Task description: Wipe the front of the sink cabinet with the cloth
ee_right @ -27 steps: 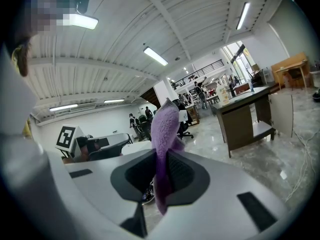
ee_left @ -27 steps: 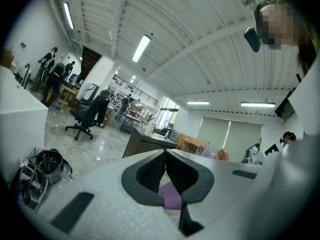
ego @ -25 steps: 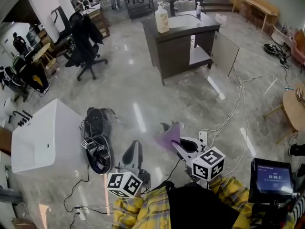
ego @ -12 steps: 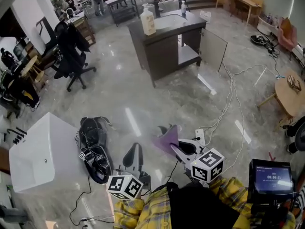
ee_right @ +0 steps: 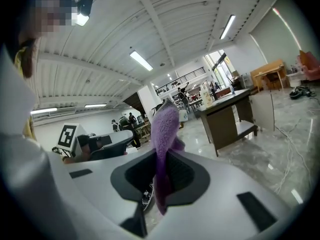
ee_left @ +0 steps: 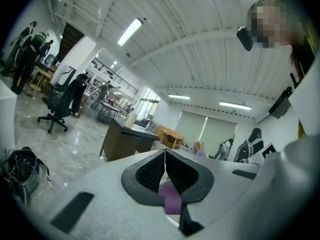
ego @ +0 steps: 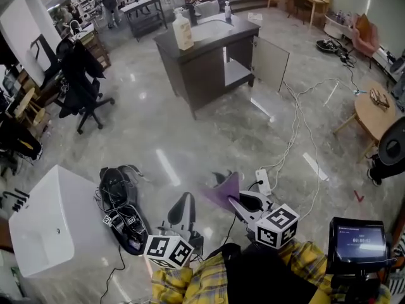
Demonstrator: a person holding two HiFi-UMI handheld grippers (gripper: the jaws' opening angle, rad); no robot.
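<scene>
Two grippers sit low in the head view, each carrying one cube with black-and-white square markers. The right gripper is clamped on the one purple cloth, which stands up out of its jaws in the right gripper view. The left gripper has its jaws pressed together with nothing between them; a bit of purple shows only through the gap below the pads. One dark sink cabinet stands well apart from both, across the glossy floor, with one door swung open. Two bottles stand on its top: one large pump bottle and one smaller bottle, their labels too small to read. One small screen at lower right shows digits I cannot read.
</scene>
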